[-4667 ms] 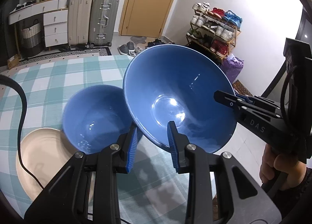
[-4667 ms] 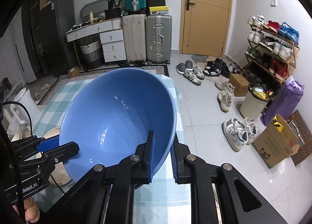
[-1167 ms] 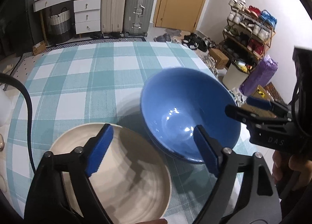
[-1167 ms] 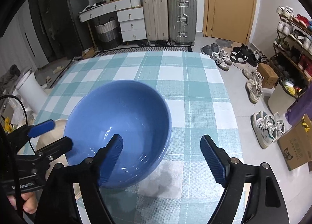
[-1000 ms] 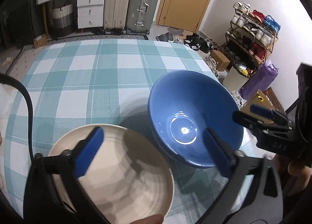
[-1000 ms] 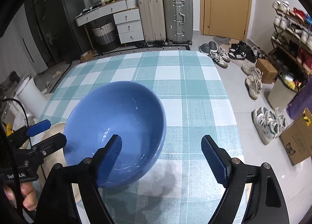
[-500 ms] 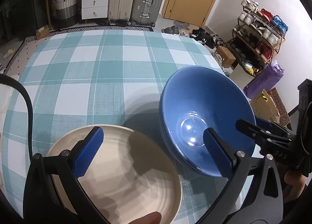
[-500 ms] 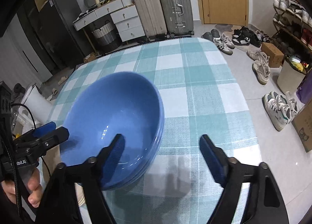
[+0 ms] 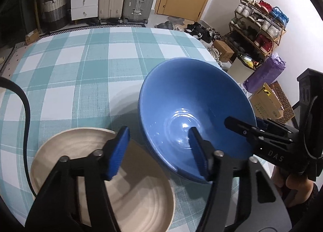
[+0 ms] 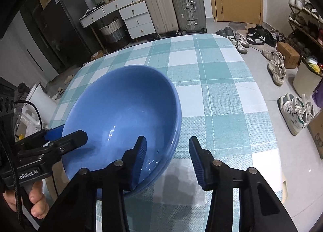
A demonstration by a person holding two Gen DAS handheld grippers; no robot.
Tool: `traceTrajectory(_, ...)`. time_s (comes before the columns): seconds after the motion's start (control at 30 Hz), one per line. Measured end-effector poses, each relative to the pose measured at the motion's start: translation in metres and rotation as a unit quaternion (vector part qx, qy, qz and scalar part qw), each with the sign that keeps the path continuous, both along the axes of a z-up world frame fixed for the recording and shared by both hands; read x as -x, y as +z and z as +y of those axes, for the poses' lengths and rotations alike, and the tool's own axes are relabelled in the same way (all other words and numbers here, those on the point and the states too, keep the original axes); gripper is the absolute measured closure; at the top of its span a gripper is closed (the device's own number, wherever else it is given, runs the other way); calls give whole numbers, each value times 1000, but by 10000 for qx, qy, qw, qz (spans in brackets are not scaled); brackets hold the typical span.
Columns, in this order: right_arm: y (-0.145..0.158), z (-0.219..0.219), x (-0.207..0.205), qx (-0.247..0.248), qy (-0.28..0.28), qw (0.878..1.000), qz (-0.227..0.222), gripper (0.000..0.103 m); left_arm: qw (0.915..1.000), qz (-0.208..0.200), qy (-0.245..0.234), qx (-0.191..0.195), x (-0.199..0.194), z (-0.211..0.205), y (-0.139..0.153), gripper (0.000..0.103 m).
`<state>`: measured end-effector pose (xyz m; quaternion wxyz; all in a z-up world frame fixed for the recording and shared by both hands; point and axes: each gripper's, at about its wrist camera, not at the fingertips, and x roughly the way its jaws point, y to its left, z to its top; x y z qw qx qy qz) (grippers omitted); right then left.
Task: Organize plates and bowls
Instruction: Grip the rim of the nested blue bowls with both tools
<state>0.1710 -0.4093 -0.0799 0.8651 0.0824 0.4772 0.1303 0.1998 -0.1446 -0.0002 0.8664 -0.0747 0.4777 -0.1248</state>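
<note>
Two blue bowls [image 9: 193, 110] stacked on checked tablecloth [image 9: 80, 74], left claw [image 9: 159, 151] and right claw [image 10: 165, 161] both closing over opposite rims, pads apart, not pinching, beige plate [image 9: 141, 201] beside.

Far tablecloth [image 9: 84, 66] bare — bowls [image 9: 193, 106] near

The left gripper's [image 9: 159, 151] black arms are covering much of the round cream ribbed plate [image 9: 145, 197], and the picture's lower edge is cutting off its near rim. The top glossy blue bowl [image 10: 121, 110] is hiding all but a rim edge of the blue bowl beneath [image 10: 175, 141]. Whether either gripper's pads are touching a rim is not showing.
</note>
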Motion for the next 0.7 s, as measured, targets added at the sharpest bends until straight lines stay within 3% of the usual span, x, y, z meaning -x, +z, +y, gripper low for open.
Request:
traceTrajectory(0.17,4,7,3,153,83,9998,-81,72,9998,144,20,126,-2,3,-5,75)
traceTrajectory(0.7,11,9,14,219,105,9997,-97,72,10000,29,58,-42,10,1,3,76)
